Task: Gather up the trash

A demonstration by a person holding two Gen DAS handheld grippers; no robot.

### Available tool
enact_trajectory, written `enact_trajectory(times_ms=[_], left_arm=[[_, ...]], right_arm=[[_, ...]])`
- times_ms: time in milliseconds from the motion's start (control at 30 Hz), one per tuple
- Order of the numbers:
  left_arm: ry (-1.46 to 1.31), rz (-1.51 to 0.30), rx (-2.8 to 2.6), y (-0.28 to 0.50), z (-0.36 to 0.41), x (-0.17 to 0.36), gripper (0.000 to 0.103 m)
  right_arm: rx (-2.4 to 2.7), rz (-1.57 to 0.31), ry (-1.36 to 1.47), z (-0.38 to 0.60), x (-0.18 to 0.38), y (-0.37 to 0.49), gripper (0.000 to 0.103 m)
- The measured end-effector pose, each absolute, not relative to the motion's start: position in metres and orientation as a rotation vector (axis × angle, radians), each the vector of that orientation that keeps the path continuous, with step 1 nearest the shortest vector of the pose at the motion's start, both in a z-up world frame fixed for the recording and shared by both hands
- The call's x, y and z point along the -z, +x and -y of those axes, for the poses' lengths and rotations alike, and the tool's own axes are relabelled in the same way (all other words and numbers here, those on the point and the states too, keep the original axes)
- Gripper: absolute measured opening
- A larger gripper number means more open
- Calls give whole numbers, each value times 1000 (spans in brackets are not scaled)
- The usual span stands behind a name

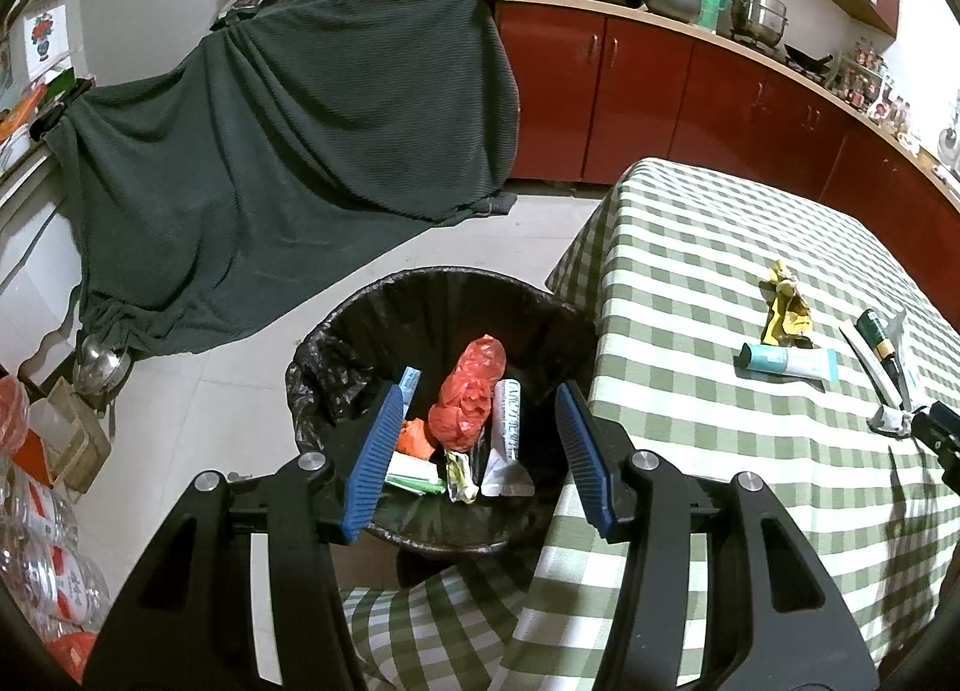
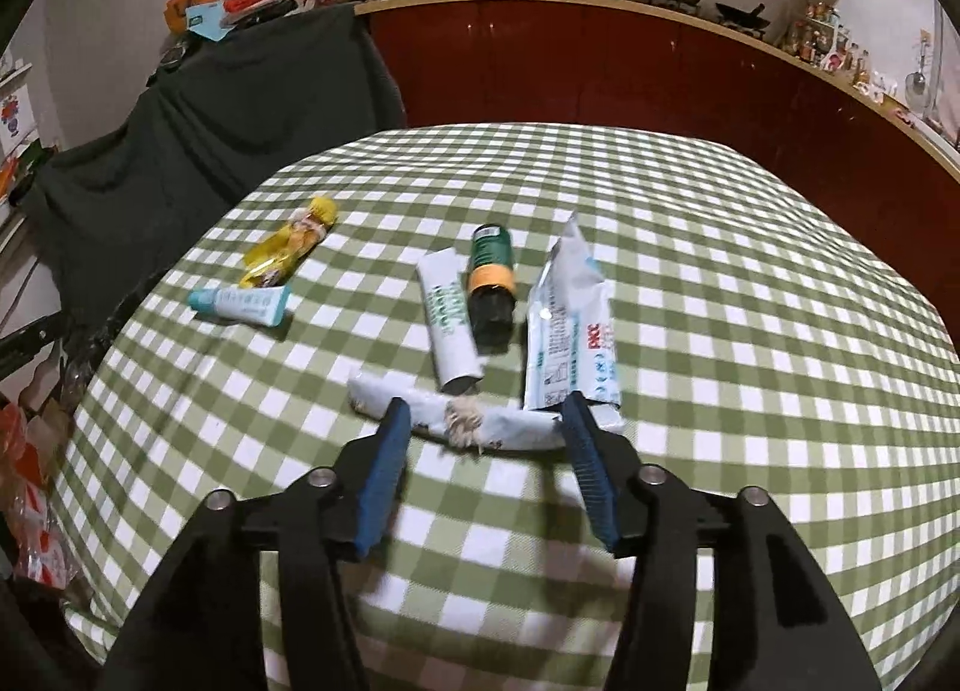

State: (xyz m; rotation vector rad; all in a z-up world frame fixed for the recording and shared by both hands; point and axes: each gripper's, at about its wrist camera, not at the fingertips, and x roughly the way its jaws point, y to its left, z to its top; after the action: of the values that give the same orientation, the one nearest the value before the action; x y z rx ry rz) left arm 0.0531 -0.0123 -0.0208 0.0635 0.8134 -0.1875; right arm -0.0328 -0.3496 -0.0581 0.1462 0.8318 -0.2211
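My left gripper (image 1: 480, 397) is open and empty above a black-lined trash bin (image 1: 336, 331) that holds a red plastic bag (image 1: 468, 397), a white tube and wrappers. My right gripper (image 2: 486, 409) is open over the green checked table (image 2: 720, 331), its blue fingers astride a white rolled wrapper with a frayed tear (image 2: 462, 421). Beyond it lie a white tube (image 2: 447, 325), a dark green bottle with an orange band (image 2: 491, 277), a torn white packet (image 2: 570, 331), a teal-capped tube (image 2: 240, 304) and a yellow wrapper (image 2: 288, 247). The left wrist view shows the teal tube (image 1: 786, 360) and yellow wrapper (image 1: 783, 304) too.
A dark green cloth (image 1: 288, 151) drapes furniture behind the bin. Red cabinets (image 1: 690, 91) with pots on the counter run along the back. Bottles and boxes (image 1: 42, 511) crowd the floor at left. The table edge (image 1: 588, 283) stands right beside the bin.
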Motion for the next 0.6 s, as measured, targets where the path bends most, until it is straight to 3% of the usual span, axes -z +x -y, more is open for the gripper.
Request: enact_trajectory(times_ms=[133,600], left_arm=[[64,-822,190,53,13,23,52],[67,-832,196,54,14,27,52]], right_arm=[[211,-816,137,355,60,-30,61],[259,-803,215,381,61,-25,61]])
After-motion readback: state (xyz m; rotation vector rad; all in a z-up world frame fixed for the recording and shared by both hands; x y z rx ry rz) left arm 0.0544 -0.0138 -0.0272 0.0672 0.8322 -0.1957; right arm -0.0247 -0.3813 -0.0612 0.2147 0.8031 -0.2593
